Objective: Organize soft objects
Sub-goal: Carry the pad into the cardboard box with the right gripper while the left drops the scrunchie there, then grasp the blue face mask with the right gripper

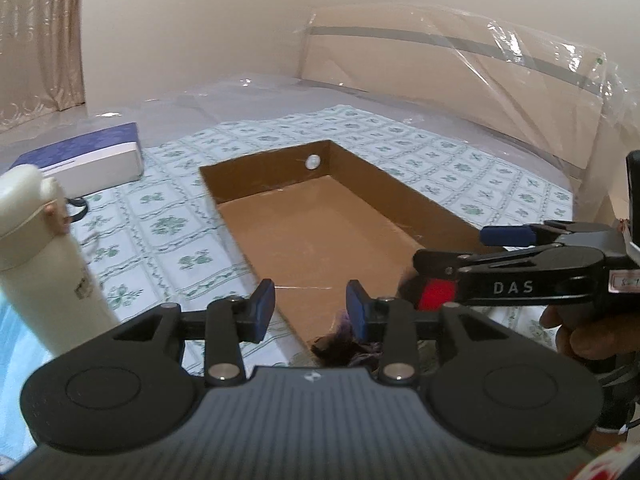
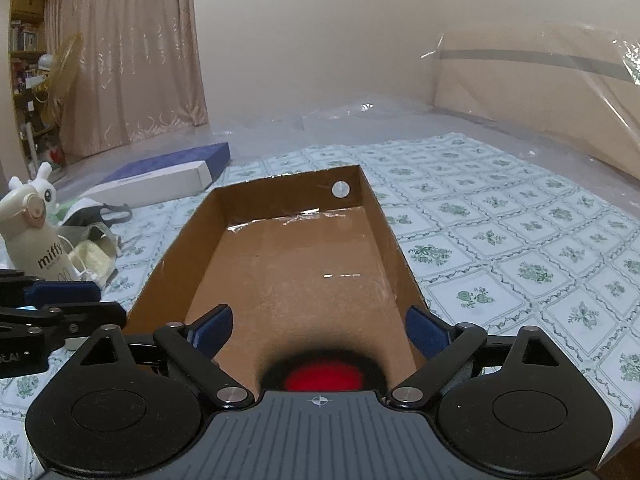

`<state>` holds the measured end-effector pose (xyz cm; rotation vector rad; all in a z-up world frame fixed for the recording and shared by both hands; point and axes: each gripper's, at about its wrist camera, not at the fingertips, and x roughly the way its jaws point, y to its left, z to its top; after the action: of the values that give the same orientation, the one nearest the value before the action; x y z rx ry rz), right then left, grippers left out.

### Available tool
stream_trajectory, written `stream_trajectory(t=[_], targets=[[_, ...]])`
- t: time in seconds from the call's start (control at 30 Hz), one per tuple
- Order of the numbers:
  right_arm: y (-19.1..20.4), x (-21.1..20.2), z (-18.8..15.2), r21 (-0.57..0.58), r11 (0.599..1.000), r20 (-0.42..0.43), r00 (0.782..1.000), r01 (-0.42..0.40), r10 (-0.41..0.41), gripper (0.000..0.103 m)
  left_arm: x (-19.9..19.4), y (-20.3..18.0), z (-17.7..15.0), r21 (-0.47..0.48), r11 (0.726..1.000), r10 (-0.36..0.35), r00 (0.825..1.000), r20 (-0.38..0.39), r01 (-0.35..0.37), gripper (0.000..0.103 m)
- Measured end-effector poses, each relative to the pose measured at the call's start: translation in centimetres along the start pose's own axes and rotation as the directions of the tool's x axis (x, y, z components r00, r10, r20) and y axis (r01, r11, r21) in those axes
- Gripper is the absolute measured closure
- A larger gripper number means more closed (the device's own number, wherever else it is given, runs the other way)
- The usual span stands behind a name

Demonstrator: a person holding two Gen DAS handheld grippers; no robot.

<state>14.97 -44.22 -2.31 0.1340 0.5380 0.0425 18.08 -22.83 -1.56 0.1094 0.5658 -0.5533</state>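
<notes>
Where curtains (image 2: 128, 52) hang, floral bedsheet (image 2: 520, 248) under box (image 2: 296, 264).

We're in a home bedroom: a bed (image 2: 520, 248) under a green floral-print sheet fills the view, its headboard (image 1: 460, 76) at the far right wrapped in clear plastic. Far left, long beige curtains (image 2: 128, 52) hang to the floor, beside a crowded bookshelf (image 2: 24, 40).
</notes>
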Motion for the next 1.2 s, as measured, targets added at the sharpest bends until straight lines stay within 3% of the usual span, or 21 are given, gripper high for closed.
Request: stream_trajectory(t=[0.33,0.63,0.9,1.2], targets=[[2.0,-2.0,0.2,-0.001,1.000,0.012,1.000,-0.006,0.006,0.010,-2.9,1.5,-0.8,-0.016,0.999,0.042,0.999,0.010,-0.042,0.068],[7.6,-4.9,0.1,-0.032,0.996,0.009,0.997,-0.082,0.082,0.010,-8.6,5.0,-2.3,-0.060,0.990,0.130,0.991,0.027,-0.128,0.068],[14.2,-5.9,-0.7,-0.054,0.983,-0.013,0.984,-0.177,0.177,0.010,-14.9,10.7,-4.3,-0.135,0.950,0.287,0.958,0.023,-0.281,0.065],[22.2,-5.4,-1.5,-0.104,0.956,-0.051,0.962,-0.273,0.269,0.010,-20.3,17.4,-7.3,-0.199,0.881,0.433,0.901,-0.024,-0.429,0.061]])
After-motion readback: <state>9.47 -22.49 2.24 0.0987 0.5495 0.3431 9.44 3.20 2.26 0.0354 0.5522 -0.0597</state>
